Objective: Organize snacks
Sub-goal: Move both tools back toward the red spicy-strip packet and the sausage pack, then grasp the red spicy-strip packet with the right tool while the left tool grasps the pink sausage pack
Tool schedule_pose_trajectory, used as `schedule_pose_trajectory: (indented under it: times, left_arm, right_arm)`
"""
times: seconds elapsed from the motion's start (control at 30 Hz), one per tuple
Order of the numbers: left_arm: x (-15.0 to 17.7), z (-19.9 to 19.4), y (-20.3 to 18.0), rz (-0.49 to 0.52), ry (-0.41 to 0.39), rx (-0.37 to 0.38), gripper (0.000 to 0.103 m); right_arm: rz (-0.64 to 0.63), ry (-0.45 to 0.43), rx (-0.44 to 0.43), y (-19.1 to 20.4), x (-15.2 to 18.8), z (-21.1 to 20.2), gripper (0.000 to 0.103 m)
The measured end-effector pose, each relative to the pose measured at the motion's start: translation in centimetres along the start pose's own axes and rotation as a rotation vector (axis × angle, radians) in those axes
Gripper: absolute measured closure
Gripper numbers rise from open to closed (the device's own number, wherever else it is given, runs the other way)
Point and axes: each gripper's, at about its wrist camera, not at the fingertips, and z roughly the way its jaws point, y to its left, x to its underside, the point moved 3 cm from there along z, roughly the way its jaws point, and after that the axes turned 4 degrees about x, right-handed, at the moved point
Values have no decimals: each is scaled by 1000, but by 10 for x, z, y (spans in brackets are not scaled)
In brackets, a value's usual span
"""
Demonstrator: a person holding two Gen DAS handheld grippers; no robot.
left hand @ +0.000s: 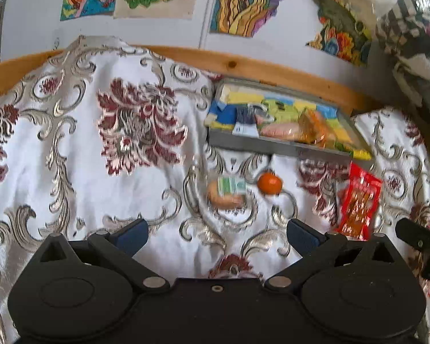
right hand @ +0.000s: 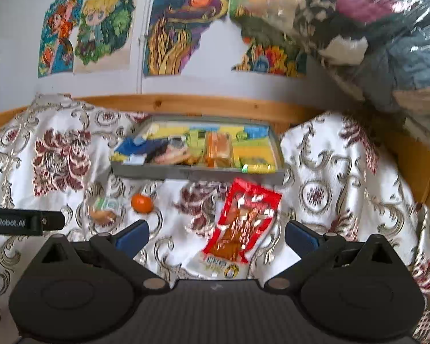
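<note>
A grey tray (left hand: 275, 144) (right hand: 197, 172) with several snack packs stands at the back of the patterned cloth. In front of it lie a small wrapped bun (left hand: 226, 192) (right hand: 103, 211), an orange fruit (left hand: 269, 183) (right hand: 142, 203) and a red snack packet (left hand: 358, 203) (right hand: 242, 229). My left gripper (left hand: 216, 235) is open above the cloth, just short of the bun, with nothing between its fingers. My right gripper (right hand: 216, 236) is open too, and the red packet lies between and just ahead of its fingers.
The white cloth with dark red flowers (left hand: 140, 126) covers the whole surface, wrinkled. A wooden rail (left hand: 243, 66) (right hand: 215, 104) runs behind the tray, below a wall with colourful pictures. A plastic-wrapped bundle (right hand: 381, 46) sits high at the right. The left gripper's side (right hand: 23, 223) shows at left.
</note>
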Motion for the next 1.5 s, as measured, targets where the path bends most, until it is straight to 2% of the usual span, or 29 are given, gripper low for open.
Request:
schedule_pose_trajectory:
  times: [0.5, 1.0, 1.13, 1.27, 1.5]
  left_arm:
    - [16, 12, -7, 63, 61, -2, 1]
    - [7, 41, -15, 77, 87, -9, 1]
    - [3, 55, -20, 87, 72, -55, 1]
    - [-10, 69, -18, 44, 54, -82, 1]
    - [-21, 92, -16, -26, 35, -63, 1]
  right_arm:
    - [4, 119, -6, 1, 19, 24, 0]
    - [74, 190, 1, -15, 24, 49, 0]
    - [83, 210, 9, -19, 27, 58, 0]
    - [82, 228, 13, -19, 32, 65, 0]
    - [10, 204, 37, -15, 22, 85, 0]
